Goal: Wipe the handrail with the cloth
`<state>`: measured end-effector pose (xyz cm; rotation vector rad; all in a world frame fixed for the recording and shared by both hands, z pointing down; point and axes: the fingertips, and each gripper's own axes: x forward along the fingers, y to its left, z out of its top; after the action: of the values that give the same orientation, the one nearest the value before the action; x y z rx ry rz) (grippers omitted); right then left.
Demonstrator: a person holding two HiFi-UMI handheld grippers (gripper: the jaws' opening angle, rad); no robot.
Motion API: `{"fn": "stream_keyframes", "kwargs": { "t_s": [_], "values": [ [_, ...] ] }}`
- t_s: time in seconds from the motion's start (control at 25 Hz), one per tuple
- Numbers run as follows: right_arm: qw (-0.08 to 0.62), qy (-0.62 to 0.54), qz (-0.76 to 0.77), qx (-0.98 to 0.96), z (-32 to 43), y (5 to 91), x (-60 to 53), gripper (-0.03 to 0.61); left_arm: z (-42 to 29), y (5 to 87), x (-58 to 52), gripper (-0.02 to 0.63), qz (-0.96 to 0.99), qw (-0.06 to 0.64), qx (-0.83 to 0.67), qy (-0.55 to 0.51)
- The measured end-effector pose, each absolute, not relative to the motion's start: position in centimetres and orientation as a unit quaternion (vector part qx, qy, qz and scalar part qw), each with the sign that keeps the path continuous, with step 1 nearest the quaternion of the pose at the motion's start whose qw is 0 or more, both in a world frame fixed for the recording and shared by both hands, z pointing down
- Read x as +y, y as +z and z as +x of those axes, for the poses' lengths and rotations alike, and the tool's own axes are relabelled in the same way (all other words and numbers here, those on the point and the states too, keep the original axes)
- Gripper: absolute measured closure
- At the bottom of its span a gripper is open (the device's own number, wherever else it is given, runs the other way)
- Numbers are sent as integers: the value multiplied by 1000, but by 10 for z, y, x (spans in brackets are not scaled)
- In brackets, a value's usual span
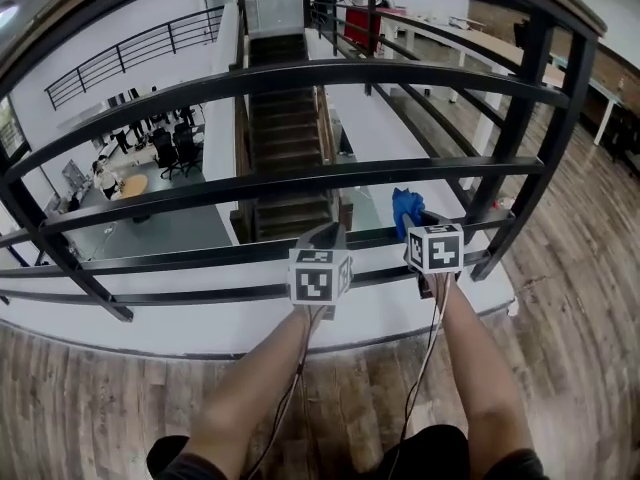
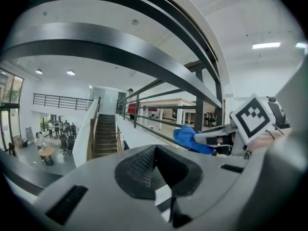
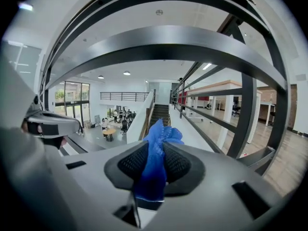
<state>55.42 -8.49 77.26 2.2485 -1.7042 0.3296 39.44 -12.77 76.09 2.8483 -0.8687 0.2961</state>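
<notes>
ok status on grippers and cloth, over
Copy: right gripper shut on the cloth; left gripper shut, empty. Cloth at a lower bar of the handrail, contact unclear. Nothing blocking.

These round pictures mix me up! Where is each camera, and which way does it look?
Head view: on the person's head, looking down at the handrail; both forearms, left gripper and right gripper show.
Left gripper view: rides the left gripper, looks along its shut, empty jaws; the right gripper shows.
Right gripper view: rides the right gripper, looks along jaws shut on the cloth.
All share the cloth.
</notes>
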Motion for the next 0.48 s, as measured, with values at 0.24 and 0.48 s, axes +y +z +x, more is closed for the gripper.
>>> {"fn": "stream_keyframes", "kwargs": {
  "t_s": [0.24, 0.48],
  "values": [
    [151, 122, 802, -566, 620, 771, -57, 480, 450, 754, -98, 609, 960, 77, -251, 95],
    [154, 134, 826, -526, 695, 773, -27, 480, 501, 754, -75, 609, 968, 79, -218, 96]
  ]
}}
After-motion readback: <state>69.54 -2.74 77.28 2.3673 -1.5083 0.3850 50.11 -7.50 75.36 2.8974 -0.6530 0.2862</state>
